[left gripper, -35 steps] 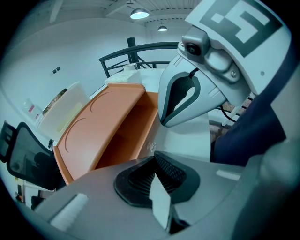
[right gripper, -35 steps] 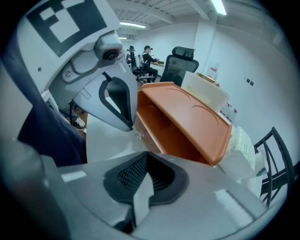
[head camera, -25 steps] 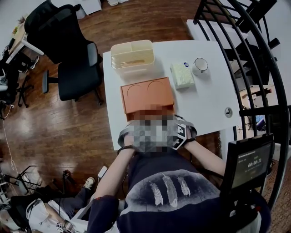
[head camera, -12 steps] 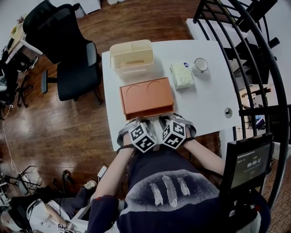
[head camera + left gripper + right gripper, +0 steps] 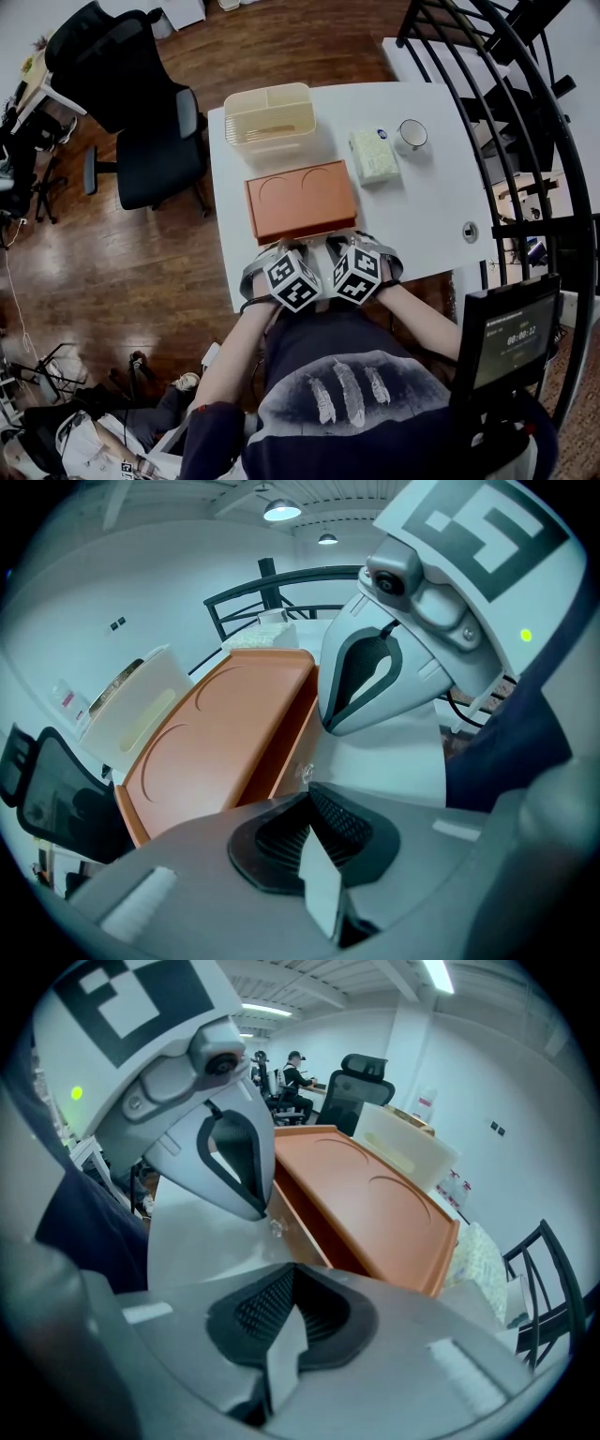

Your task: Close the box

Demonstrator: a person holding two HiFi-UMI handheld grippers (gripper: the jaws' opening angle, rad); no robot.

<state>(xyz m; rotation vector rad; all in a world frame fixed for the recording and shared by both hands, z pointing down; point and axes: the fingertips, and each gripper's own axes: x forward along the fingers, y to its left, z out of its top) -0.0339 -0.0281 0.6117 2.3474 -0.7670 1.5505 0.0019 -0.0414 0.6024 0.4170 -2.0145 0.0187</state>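
Note:
An orange box [image 5: 302, 200] lies in the middle of the white table [image 5: 431, 202], its lid with two round imprints lying flat on top. Both grippers sit side by side at the table's near edge, just in front of the box's near side. My left gripper [image 5: 292, 277] is shut with nothing between its pads [image 5: 314, 841]. My right gripper [image 5: 356, 272] is likewise shut and empty [image 5: 291, 1321]. The two gripper views each show the box [image 5: 220, 738] [image 5: 375, 1208] stretching away, apart from the jaws, and the other gripper close alongside.
A cream plastic basket [image 5: 271, 114] stands behind the box. A tissue pack [image 5: 374, 156] and a white mug [image 5: 412, 136] sit at the back right. A black office chair [image 5: 141, 103] is left of the table, a black railing [image 5: 525, 141] and a timer screen [image 5: 506, 337] on the right.
Both grippers have stayed at the box's near side. The box has not visibly moved, and only the view has shifted slightly.

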